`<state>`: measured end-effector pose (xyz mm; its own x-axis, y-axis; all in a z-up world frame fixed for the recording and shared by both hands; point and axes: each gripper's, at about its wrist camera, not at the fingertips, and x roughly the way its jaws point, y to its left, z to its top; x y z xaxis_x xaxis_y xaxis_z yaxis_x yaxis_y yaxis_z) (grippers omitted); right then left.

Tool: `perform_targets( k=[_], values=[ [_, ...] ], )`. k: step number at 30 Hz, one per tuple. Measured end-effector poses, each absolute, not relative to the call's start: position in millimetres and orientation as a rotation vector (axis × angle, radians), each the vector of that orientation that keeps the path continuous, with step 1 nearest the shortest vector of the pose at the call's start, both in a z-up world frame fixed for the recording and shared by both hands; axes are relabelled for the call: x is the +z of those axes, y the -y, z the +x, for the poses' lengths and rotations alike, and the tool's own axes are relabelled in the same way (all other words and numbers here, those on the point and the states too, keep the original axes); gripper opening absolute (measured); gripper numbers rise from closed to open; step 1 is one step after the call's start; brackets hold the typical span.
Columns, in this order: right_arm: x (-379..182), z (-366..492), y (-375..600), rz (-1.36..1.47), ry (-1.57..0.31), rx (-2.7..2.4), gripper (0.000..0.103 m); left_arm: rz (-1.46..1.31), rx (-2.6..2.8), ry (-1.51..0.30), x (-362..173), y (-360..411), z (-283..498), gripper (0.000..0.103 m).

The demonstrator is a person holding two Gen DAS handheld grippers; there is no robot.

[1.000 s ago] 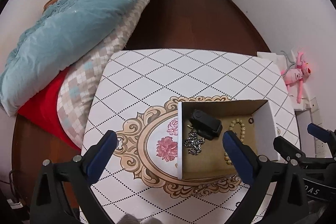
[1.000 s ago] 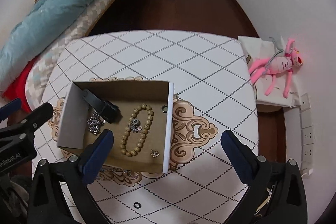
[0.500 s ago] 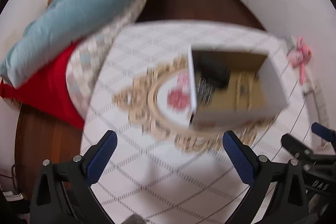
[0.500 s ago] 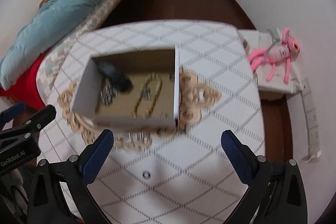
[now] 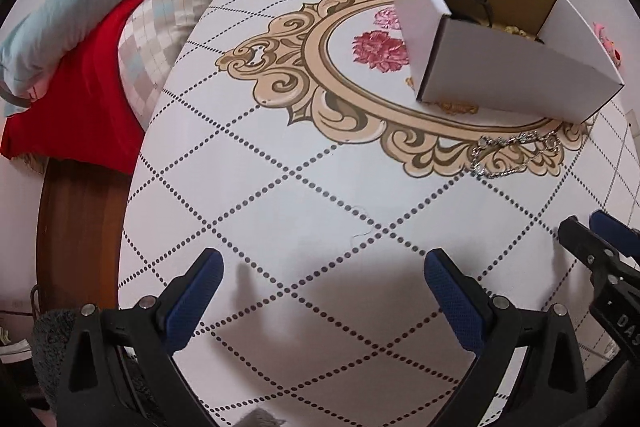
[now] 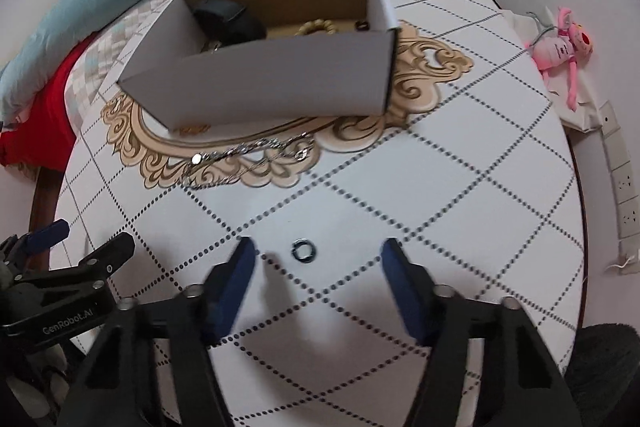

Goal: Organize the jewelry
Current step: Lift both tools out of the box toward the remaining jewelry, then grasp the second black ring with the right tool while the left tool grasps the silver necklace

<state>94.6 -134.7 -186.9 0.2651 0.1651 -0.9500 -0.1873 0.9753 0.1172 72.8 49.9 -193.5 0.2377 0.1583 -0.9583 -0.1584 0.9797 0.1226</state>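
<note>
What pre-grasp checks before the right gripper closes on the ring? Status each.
1. Ring lies flat on the table, nothing on top of it: ok.
2. Ring sits between the right gripper fingers, a bit left of centre: ok.
3. Jaws are closing, pads not yet on the ring: ok.
4. Fingertip height against the tabletop: cannot tell.
5. Left gripper is open, empty and off to the side: ok.
6. Box is open on top for the drop; silver chain lies outside it, against its near wall: ok.
</note>
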Motion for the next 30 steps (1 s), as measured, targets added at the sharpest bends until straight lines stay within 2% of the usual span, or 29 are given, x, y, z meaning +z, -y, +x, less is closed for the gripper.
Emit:
perform_targets(
  k=[1, 4, 5, 15, 19, 21, 23, 25, 27, 28, 29, 30],
  values=[
    [-186.2, 93.9, 131.3, -0.045, -1.262, 0.233, 0.053, 0.002, 0.219, -1.313, -194.0, -51.0, 73.0, 0.103],
    [-187.1, 90.8, 123.3, -0.104, -1.224, 0.219, 0.03, 0.01, 0.221, -1.311, -194.1, -51.8, 75.2, 0.103],
    [-187.3, 90.1, 121.9, -0.116, -1.216, 0.218, 0.013, 0.009, 0.218, -1.311, -193.9, -51.2, 76.7, 0.103],
    [-177.2, 106.8, 167.2, 0.013, -1.191, 0.138, 0.013, -0.084, 0.052, -1.247, -181.9, -19.2, 118.5, 0.101],
    [-175.2, 116.2, 193.3, 0.067, -1.188, 0.079, 0.013, -0.036, -0.017, -1.246, -186.6, 3.5, 136.0, 0.075],
    [-175.7, 119.3, 203.0, 0.092, -1.19, 0.058, 0.013, -0.009, -0.046, -1.258, -192.2, 12.8, 141.4, 0.07],
    [-175.8, 120.4, 210.5, 0.107, -1.189, 0.046, 0.013, 0.014, -0.06, -1.269, -197.1, 19.3, 143.6, 0.058],
    [-175.7, 120.7, 213.6, 0.122, -1.188, 0.036, 0.013, 0.047, -0.074, -1.247, -197.1, 26.3, 141.5, 0.056],
    [-176.3, 121.0, 216.9, 0.129, -1.188, 0.034, 0.013, 0.067, -0.1, -1.228, -194.9, 33.3, 139.8, 0.038],
    [-176.4, 120.7, 217.5, 0.131, -1.188, 0.032, 0.013, 0.077, -0.115, -1.223, -193.6, 36.8, 139.4, 0.018],
    [-176.6, 120.7, 217.5, 0.134, -1.189, 0.032, 0.013, 0.084, -0.13, -1.225, -192.9, 40.3, 139.4, 0.009],
    [-177.0, 120.9, 217.4, 0.137, -1.188, 0.031, 0.013, 0.076, -0.145, -1.232, -192.8, 41.7, 139.7, 0.009]
  ],
)
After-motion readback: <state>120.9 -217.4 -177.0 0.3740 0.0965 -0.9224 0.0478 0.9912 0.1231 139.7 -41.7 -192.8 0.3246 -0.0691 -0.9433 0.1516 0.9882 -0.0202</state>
